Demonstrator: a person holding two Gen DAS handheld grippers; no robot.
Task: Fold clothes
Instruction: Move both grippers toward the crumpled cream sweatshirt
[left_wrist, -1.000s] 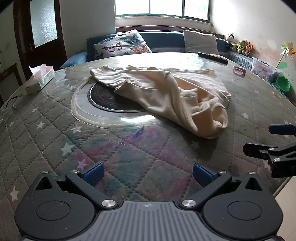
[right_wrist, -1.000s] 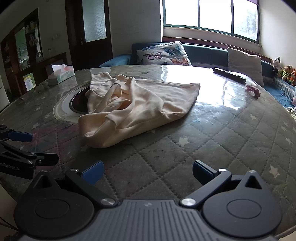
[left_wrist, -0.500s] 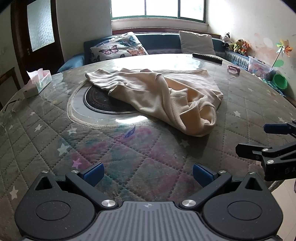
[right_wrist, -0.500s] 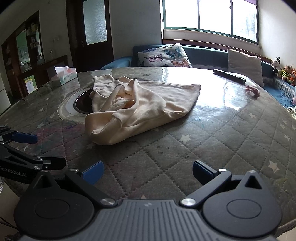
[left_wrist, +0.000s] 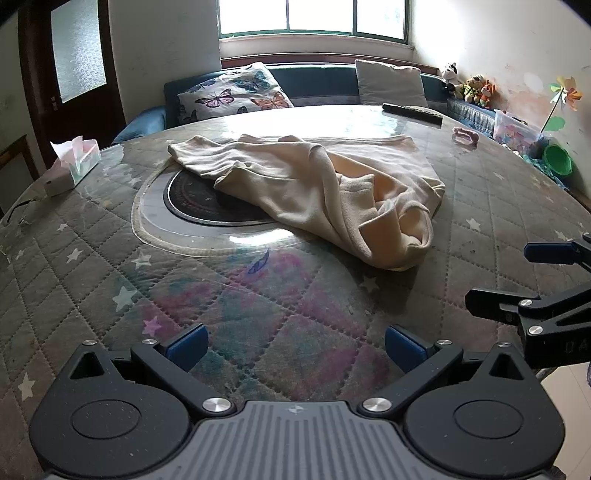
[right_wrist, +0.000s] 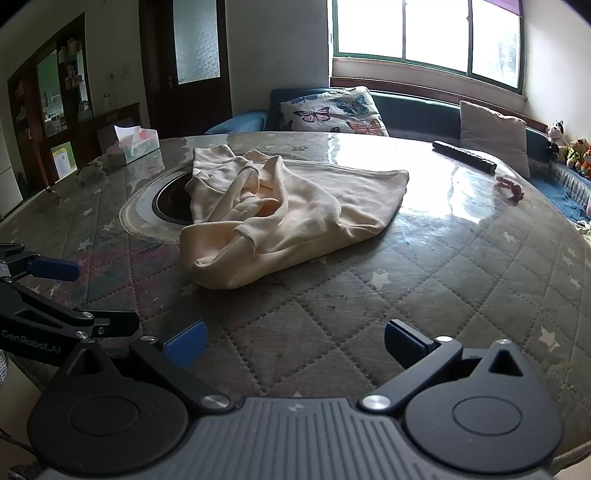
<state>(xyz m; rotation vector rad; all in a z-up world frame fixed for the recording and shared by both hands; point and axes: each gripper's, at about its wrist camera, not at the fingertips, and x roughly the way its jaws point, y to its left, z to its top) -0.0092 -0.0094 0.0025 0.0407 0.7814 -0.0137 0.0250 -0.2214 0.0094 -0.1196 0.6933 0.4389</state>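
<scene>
— Both claws, left gripper (left_wrist: 293, 343) and right gripper (right_wrist: 295, 341), are held wide and empty; the crumpled cream garment (left_wrist: 314, 188) lies at twelve o'clock on the table (left_wrist: 110, 277).

— The nearest hem should be pinched low and drawn flat first.

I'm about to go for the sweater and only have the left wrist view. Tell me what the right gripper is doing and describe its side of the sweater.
Observer: The right gripper is open and empty. It is over the near part of the quilted table, short of the cream sweater.
Operator: Give me a grasp point on that side.
Observer: A ribbed sleeve cuff lies on the bunched near end, facing the right gripper.
Operator: Report anything in the way.
Observer: Only bare table surface lies between that gripper and the cuff.
</scene>
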